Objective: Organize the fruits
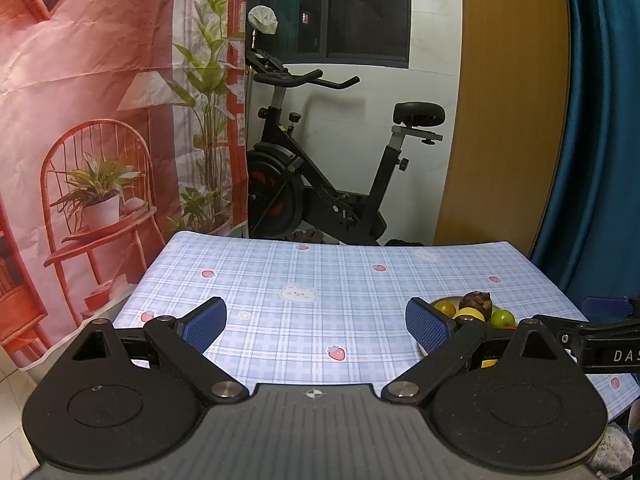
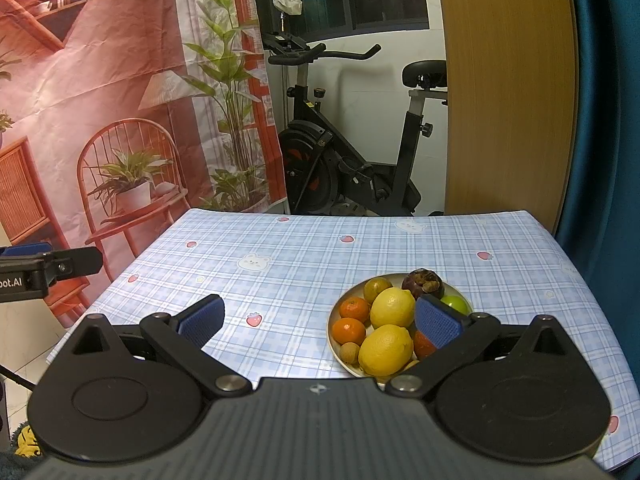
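Both grippers spread wide, holding nothing. Right gripper [image 2: 318, 318]: plate [image 2: 334, 330] of fruit near right finger, lemon [image 2: 393, 307] touching pad. Left gripper [image 1: 316, 320] over bare tablecloth [image 1: 320, 272]. Lemon likely firm, smooth, roll-prone; grip across middle.

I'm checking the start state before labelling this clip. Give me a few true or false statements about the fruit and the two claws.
1. All the fruit sits on the plate. True.
2. The right claw grips a lemon. False: it is open, holding nothing.
3. The mangosteen lies at the plate's far edge. True.
4. The left claw is shut. False: it is open and empty.
5. Two lemons lie on the plate. True.
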Tool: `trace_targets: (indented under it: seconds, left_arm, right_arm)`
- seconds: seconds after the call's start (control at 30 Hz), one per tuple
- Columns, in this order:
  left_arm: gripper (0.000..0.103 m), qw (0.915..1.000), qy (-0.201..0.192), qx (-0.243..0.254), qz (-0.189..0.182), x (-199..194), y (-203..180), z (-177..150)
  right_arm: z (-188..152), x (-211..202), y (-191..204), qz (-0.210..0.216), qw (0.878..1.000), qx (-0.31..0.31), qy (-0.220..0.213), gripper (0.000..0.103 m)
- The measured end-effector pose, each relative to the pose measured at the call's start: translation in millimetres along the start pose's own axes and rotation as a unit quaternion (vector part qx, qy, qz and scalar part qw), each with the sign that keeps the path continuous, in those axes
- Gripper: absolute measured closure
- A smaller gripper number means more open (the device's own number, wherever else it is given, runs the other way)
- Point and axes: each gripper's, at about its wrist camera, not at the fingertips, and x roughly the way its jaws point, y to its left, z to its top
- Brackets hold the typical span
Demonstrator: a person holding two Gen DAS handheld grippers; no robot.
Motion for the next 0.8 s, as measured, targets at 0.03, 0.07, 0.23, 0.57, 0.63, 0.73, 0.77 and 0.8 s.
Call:
trace_targets:
  seconds: [0.03, 0.07, 0.23, 0.57, 0.63, 0.73, 0.77, 0.8]
  left_arm:
    - [0.005, 1.0000, 0.000, 0.000, 0.000, 0.0, 0.1, 0.1]
    - [0.005, 1.0000, 0.000, -0.001, 0.000, -0.5, 0.1, -0.1]
    - [0.005, 1.0000, -0.003, -0.003, 0.000, -1.4, 2.7, 0.6]
    - [0.005, 1.0000, -0.005, -0.005, 0.002, -1.5, 3.9, 1.0]
    - [0.005, 1.0000, -0.007, -0.003, 0.001, -2.1, 3.2, 1.0]
    - [0.005, 1.0000, -0.008, -0.002, 0.000, -2.9, 2.5, 0.9]
    - [0.005, 1.0000, -0.008, -0.002, 0.000, -3.0, 2.6, 1.0]
    - [0.005, 1.0000, -0.008, -0.002, 0.001, -2.3, 3.8, 1.4]
  right_arm:
    - [0.1, 0.1, 0.0, 0.000, 1.000, 0.000, 0.000, 0.000]
    - [-0.6, 0.6, -1.0, -0.001, 1.000, -0.001, -0.001, 0.000]
    - [-2.4, 0.6, -2.2, -0.006, 1.000, -0.007, -0.007, 0.000]
    - [-2.3, -0.9, -2.3, -0.013, 1.000, -0.013, -0.011, 0.000]
    - [-2.0, -1.1, -2.4, -0.013, 1.000, -0.013, -0.010, 0.000]
    - [-1.4, -1.3, -2.6, -0.013, 1.000, -0.014, -0.010, 0.000]
    - [-1.4, -1.3, -2.7, -0.013, 1.000, -0.014, -0.010, 0.000]
    - [-1.4, -1.3, -2.3, -0.014, 1.000, -0.014, -0.010, 0.000]
